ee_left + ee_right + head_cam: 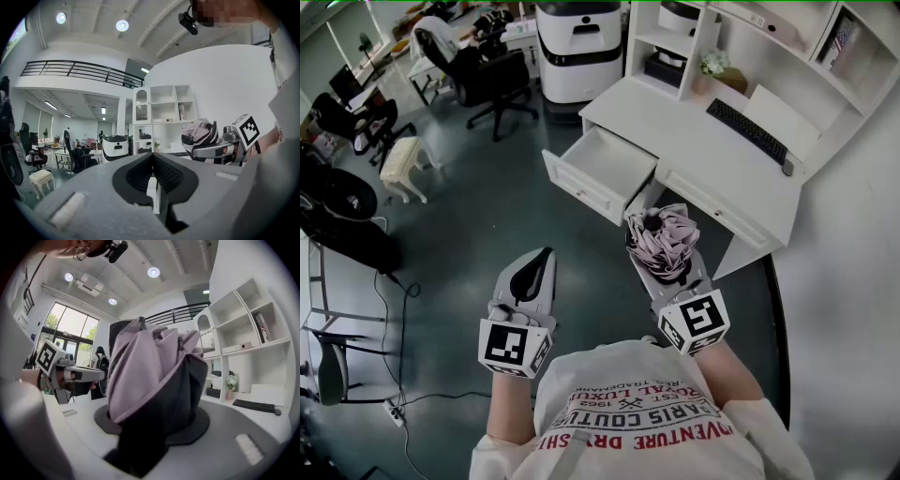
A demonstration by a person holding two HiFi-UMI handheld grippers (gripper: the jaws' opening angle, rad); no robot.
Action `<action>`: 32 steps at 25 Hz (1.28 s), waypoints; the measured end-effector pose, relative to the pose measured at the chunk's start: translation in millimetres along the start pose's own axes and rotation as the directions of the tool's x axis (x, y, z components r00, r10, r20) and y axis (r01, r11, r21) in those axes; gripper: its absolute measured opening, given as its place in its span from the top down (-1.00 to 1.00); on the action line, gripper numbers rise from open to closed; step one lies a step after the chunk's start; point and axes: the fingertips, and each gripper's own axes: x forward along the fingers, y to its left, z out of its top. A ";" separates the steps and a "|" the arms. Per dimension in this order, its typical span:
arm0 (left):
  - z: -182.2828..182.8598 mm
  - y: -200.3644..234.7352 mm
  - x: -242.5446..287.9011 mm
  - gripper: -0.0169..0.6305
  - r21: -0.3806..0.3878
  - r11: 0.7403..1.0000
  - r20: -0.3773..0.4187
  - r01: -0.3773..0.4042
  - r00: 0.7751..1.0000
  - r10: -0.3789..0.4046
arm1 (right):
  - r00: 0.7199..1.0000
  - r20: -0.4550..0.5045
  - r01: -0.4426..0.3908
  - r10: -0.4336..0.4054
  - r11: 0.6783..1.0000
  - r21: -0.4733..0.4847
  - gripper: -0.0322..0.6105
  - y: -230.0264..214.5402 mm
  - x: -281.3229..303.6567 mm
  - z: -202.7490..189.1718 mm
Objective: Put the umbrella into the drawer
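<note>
folded pink-and-black fabric umbrella (659,232) was clamped between the jaws of the right gripper (668,265), held in the air near the open white drawer (581,192) of the white desk (694,141), not inside it. left gripper (542,265) jaws were pressed together, empty.

The umbrella (661,234) is folded into a short, loose bundle of pale pink and dark grey cloth; it lies roughly level, clamped between the jaws of the right gripper (667,267), near the drawer (581,190); the drawer is white and shallow, pulled wide open from the desk (694,141).
</note>
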 end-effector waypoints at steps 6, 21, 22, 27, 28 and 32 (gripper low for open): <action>-3.5 6.5 -0.6 0.94 -0.009 1.000 -0.008 -0.008 1.000 0.008 | 1.000 -0.004 -0.006 0.006 1.000 0.000 0.27 3.0 6.2 -2.0; -21.0 44.3 11.0 0.94 -0.032 0.999 -0.043 -0.036 0.998 0.034 | 0.998 -0.059 -0.020 0.022 0.999 0.027 0.26 0.9 58.5 -20.4; -22.9 49.8 15.9 0.94 -0.034 0.999 -0.048 -0.042 0.998 0.041 | 0.998 -0.061 -0.025 0.027 0.999 0.032 0.26 -2.3 67.4 -21.7; -29.5 84.0 50.3 0.94 -0.023 0.997 -0.065 -0.077 0.995 0.075 | 0.995 -0.071 -0.062 0.066 0.996 0.061 0.25 -21.8 125.1 -29.4; -30.2 92.0 59.8 0.94 -0.024 0.996 -0.069 -0.081 0.995 0.079 | 0.995 -0.075 -0.068 0.072 0.996 0.061 0.25 -27.1 138.9 -31.1; -32.6 128.5 109.3 0.94 -0.042 0.995 -0.070 -0.090 0.994 0.087 | 0.991 -0.100 -0.079 0.086 0.995 0.067 0.24 -57.3 200.6 -38.8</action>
